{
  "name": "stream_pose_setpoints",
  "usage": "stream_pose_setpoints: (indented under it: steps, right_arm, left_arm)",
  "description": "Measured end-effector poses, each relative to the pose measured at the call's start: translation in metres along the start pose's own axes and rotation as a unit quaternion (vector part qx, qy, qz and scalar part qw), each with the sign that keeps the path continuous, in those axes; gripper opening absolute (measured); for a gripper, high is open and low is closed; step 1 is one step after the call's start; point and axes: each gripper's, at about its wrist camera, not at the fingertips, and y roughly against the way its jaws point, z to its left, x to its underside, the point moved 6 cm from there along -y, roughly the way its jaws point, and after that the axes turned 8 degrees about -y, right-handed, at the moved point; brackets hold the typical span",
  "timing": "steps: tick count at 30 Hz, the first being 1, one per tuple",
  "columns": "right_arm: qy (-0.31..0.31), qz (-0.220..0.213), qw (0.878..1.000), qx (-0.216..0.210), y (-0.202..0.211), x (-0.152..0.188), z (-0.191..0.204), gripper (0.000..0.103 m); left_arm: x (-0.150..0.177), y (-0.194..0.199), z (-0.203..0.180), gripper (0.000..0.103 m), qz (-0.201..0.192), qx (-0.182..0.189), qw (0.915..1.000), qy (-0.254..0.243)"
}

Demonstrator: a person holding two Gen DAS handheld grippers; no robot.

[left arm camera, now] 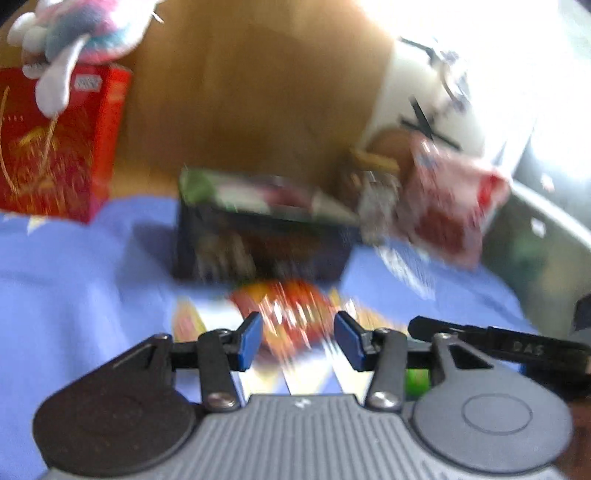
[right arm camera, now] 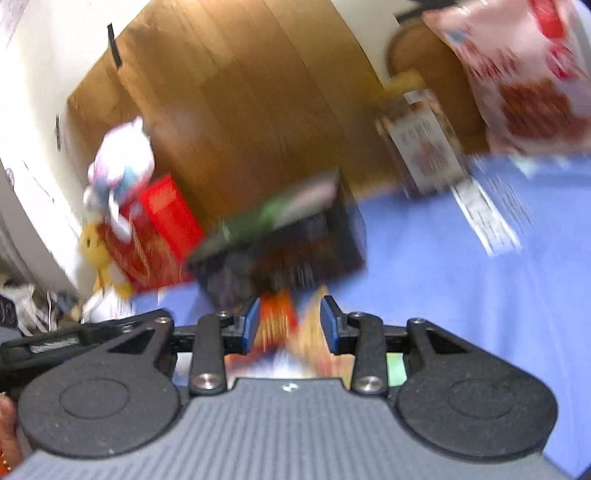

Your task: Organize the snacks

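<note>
Blue cloth: under both grippers.
Left gripper: jaws apart, holding nothing.
Right gripper: jaws apart, grip unclear.
Orange packet: blurred, between right jaws.

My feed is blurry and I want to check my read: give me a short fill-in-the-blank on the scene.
1. The plush toy sits on top of the ____ box.
2. The cloth under the snacks is ____.
3. The green-topped pack lies on the ____ box.
4. The left tool is ____.

Missing words: red; blue; dark; open
</note>
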Motion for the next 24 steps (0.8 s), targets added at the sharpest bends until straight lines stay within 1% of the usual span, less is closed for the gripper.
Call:
stream_pose_setpoints:
  steps: [1,2,4,5,7,8,9,12,14,19,23,24]
  right_arm:
    - [0.01,0.005,1.0,0.005,0.008,0.013,-0.001,0.04]
    - [0.024,0.001,1.0,0.013,0.012,0.021,-0.001,0.04]
    - [0.056,-0.027,0.998,0.023,0.023,0.03,0.0,0.04]
    - [0.076,-0.043,0.996,0.033,0.027,0.031,0.0,0.04]
    - [0.107,-0.081,0.99,0.035,0.032,0.029,-0.003,0.041]
    - [0.11,-0.083,0.99,0.035,0.032,0.028,-0.006,0.043]
    - [0.093,-0.079,0.992,0.026,0.032,0.025,-0.012,0.044]
    - [0.035,-0.088,0.995,0.034,0.034,0.016,-0.03,0.044]
    - [0.012,-0.099,0.994,0.039,0.038,0.013,-0.038,0.044]
    - [0.02,-0.103,0.994,0.039,0.039,0.015,-0.035,0.045]
    - [0.018,-0.113,0.993,0.035,0.043,0.017,-0.035,0.047]
    - [0.016,-0.118,0.992,0.034,0.045,0.017,-0.035,0.05]
  left_arm:
    - [0.012,-0.003,-0.006,0.044,0.0,0.0,1.0,-0.005]
    - [0.021,-0.004,-0.007,0.044,-0.001,-0.006,0.9999,-0.009]
    - [0.035,-0.011,-0.007,0.042,0.01,-0.026,0.9996,-0.006]
    - [0.033,-0.01,-0.006,0.042,0.005,-0.037,0.9992,-0.009]
    - [0.027,0.001,-0.004,0.051,-0.037,-0.055,0.9976,-0.019]
    - [0.029,0.004,-0.004,0.052,-0.04,-0.054,0.9975,-0.019]
    - [0.029,0.005,-0.004,0.052,-0.039,-0.054,0.9976,-0.019]
    - [0.029,0.008,-0.006,0.052,-0.043,-0.063,0.9967,-0.028]
    - [0.03,0.008,-0.008,0.052,-0.038,-0.067,0.9964,-0.033]
    - [0.033,-0.003,-0.005,0.052,-0.013,-0.071,0.997,-0.029]
    - [0.033,0.001,-0.001,0.052,-0.023,-0.071,0.997,-0.019]
    - [0.034,0.002,-0.001,0.052,-0.026,-0.072,0.9969,-0.017]
